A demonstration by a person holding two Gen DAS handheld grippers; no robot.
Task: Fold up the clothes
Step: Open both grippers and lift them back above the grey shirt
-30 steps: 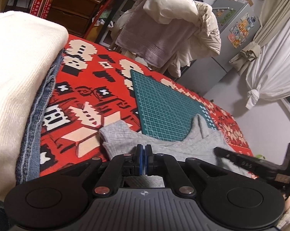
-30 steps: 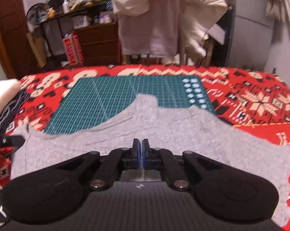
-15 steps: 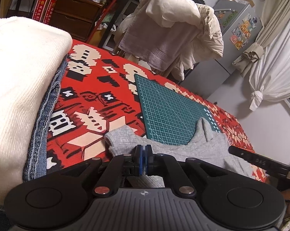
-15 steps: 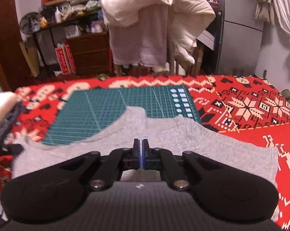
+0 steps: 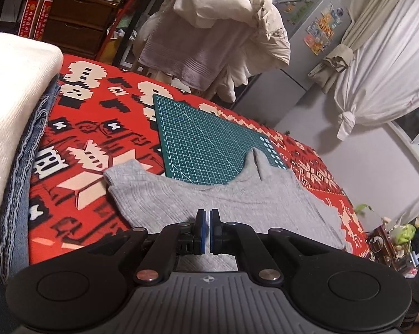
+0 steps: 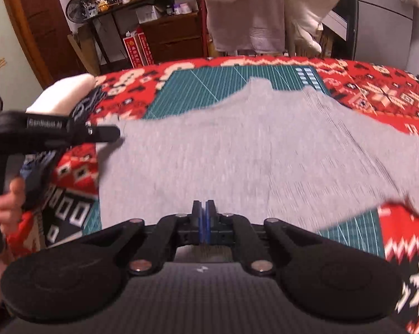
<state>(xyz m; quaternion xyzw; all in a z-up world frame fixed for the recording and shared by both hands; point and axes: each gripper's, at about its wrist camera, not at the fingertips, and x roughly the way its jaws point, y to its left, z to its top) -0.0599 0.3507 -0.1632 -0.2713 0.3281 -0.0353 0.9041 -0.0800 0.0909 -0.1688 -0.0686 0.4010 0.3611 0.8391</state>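
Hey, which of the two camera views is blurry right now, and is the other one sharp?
Right wrist view: motion-smeared, the gray shirt and cutting mat streaked. Left wrist view: sharp, the mat's grid lines and the shirt's ribbing crisp; fisheye bends the room's edges in both.

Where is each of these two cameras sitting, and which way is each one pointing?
Left wrist: rides on the left gripper, looking over a grey garment towards a green cutting mat; only its own fingers show.
Right wrist: rides on the right gripper, facing the same garment; the left gripper and the person's hand show at left.
Shared: garment, mat, red patterned blanket.
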